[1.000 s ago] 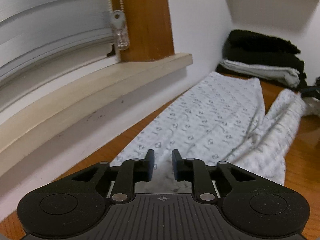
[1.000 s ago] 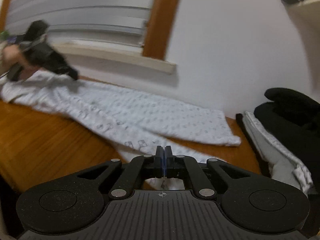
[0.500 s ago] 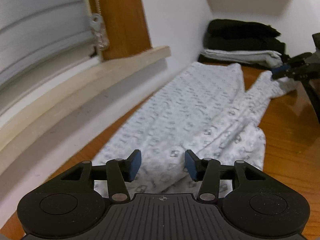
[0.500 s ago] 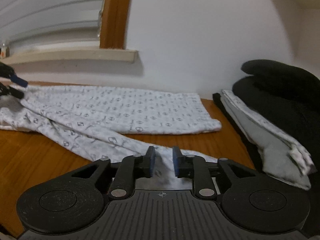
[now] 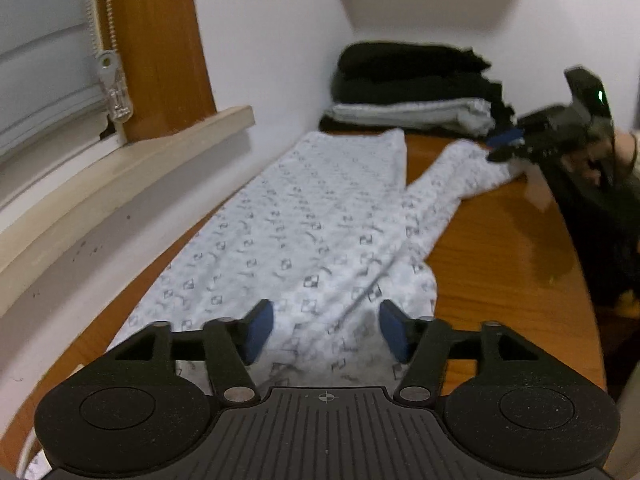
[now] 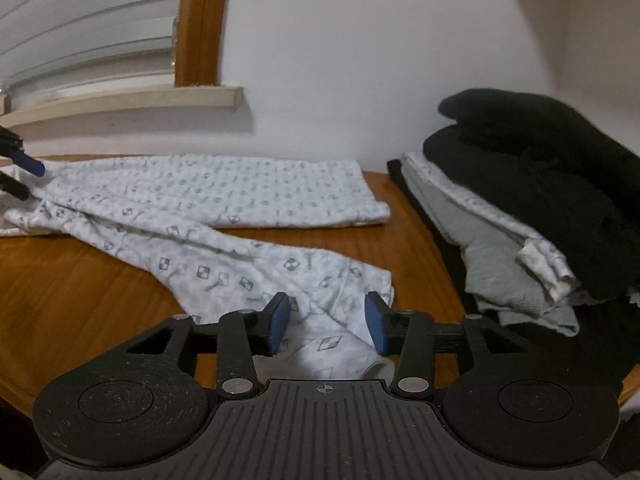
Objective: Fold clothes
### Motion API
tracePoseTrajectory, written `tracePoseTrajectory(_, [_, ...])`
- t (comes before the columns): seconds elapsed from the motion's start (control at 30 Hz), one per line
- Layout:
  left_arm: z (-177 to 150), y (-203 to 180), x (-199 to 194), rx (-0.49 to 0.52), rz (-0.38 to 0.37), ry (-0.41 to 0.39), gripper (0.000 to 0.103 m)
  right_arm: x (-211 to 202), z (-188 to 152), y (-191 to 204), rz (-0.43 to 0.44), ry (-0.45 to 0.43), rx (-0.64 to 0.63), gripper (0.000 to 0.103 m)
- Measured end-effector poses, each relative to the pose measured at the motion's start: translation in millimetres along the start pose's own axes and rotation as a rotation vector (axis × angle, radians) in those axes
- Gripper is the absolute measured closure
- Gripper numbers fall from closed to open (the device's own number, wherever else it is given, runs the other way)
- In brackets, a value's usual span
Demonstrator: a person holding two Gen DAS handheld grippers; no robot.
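pajama pants (image 5: 304, 236): white, grey square print | table (image 5: 500, 248): orange-brown wood | folded stack (image 6: 540, 200): black over grey | gripper pads (image 6: 280, 320): blue

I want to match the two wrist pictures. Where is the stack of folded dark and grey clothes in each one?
Left wrist view: the stack of folded clothes sits upper centre-right, against the wall, beyond the far end of the patterned white trousers.
Right wrist view: the stack fills the right side, beside the trousers' near leg.
Shared landmark: the pale window sill, at the left in both views.
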State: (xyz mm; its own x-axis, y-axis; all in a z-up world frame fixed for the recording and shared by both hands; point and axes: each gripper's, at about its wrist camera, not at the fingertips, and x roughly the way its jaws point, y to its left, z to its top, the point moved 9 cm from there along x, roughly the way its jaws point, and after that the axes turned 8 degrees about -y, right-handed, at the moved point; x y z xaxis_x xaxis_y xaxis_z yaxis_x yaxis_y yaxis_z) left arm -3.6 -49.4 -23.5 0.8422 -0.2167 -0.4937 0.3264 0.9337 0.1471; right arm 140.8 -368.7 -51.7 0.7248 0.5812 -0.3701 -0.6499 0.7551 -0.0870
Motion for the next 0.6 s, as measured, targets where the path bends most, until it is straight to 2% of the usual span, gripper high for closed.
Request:
tracePoseTrajectory(0.13, [-7, 6, 10, 0.002, 0.054, 0.049, 0.044, -1, -3, 0, 0.011, 0.001, 0.004, 0.06])
tracePoseTrajectory(0.23, [-11, 13, 16, 0.011, 0.093, 0.064, 0.056, -8, -5, 1, 0.018, 0.001, 0.01, 0.06])
tracePoseTrajectory(0.33, [-13, 21, 19, 0.011, 0.139, 0.065, 0.069, -15, -9, 1, 0.027, 0.012, 0.004, 0.06])
tracePoseTrajectory(0.4, [-13, 27, 19, -0.003, 0.156, 0.054, 0.092, -20, -11, 1, 0.031, 0.014, 0.007, 0.06])
tracePoseTrajectory(0.47, [-11, 33, 16, -0.044, 0.152, 0.032, 0.098, -22, -15, 1, 0.038, 0.023, 0.011, 0.06])
tracePoseTrajectory(0.5, [-9, 35, 13, -0.052, 0.15, 0.016, 0.099, -22, -16, 1, 0.041, 0.029, 0.013, 0.062])
tracePoseTrajectory(0.53, [-6, 38, 9, -0.062, 0.154, 0.0, 0.101, -21, -18, 1, 0.043, 0.038, 0.015, 0.074])
tracePoseTrajectory(0.6, [1, 42, 3, -0.077, 0.154, -0.027, 0.101, -21, -16, 0, 0.05, 0.036, 0.017, 0.092])
